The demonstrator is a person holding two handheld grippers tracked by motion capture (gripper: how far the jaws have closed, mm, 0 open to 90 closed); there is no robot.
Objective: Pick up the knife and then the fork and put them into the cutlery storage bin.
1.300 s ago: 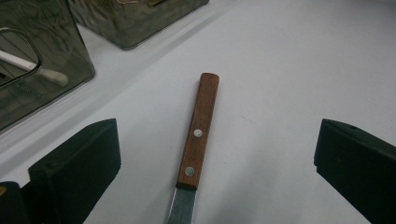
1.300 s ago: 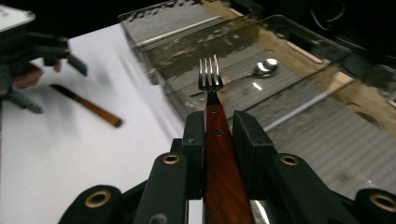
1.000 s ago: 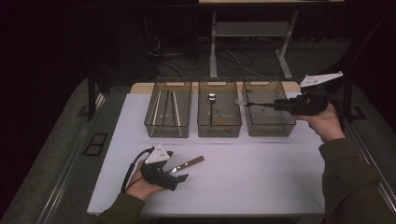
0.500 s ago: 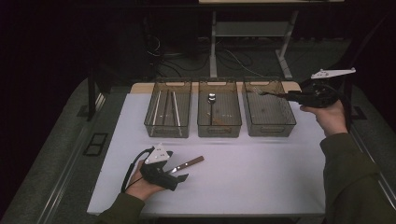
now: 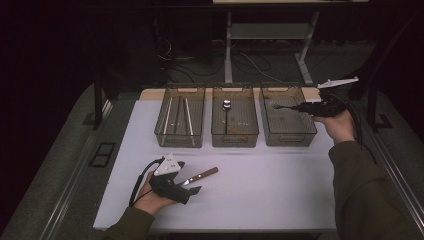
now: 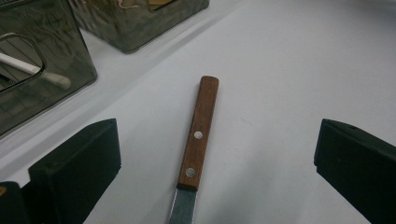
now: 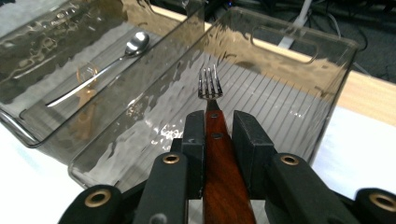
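The right gripper [image 7: 212, 128] is clamping the fork [image 7: 211, 91] by its handle, hovering over the right bin [image 5: 289, 134]; released tilted, it's risking catching the rim. The left gripper [image 6: 215, 172] is resting wide open around the knife [image 6: 198, 133], gripping nothing.

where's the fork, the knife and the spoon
fork [image 7: 209, 86]: right gripper view, on its tines, over the right-hand bin
knife [image 6: 200, 133]: left gripper view, on the wooden handle
spoon [image 5: 226, 104]: high view, on the bowl, in the middle bin
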